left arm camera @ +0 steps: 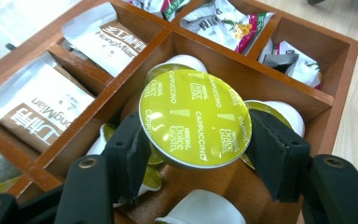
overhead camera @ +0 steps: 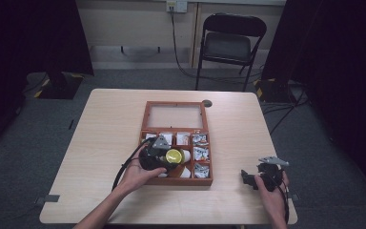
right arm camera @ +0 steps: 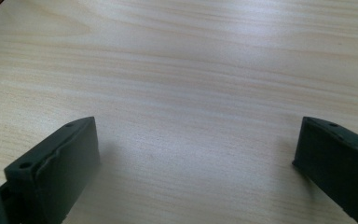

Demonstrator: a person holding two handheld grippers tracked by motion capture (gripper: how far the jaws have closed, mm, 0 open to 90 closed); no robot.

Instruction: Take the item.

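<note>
Between my left tool's (left arm camera: 193,149) pads sits a yellow-green cappuccino capsule (left arm camera: 195,119), clamped at its rim from both sides and held above the capsule compartment at the front of the wooden box (overhead camera: 177,182). I judge the grip sound but thin, so I would lift straight up, keep the foil lid level and clear the dividers before swinging away. More capsules (left arm camera: 279,113) lie underneath, at 3 and 6 o'clock. Sachets (left arm camera: 42,112) fill the cells toward 10 o'clock. My right tool (overhead camera: 250,179) rests open and empty on the desk (overhead camera: 109,124).
</note>
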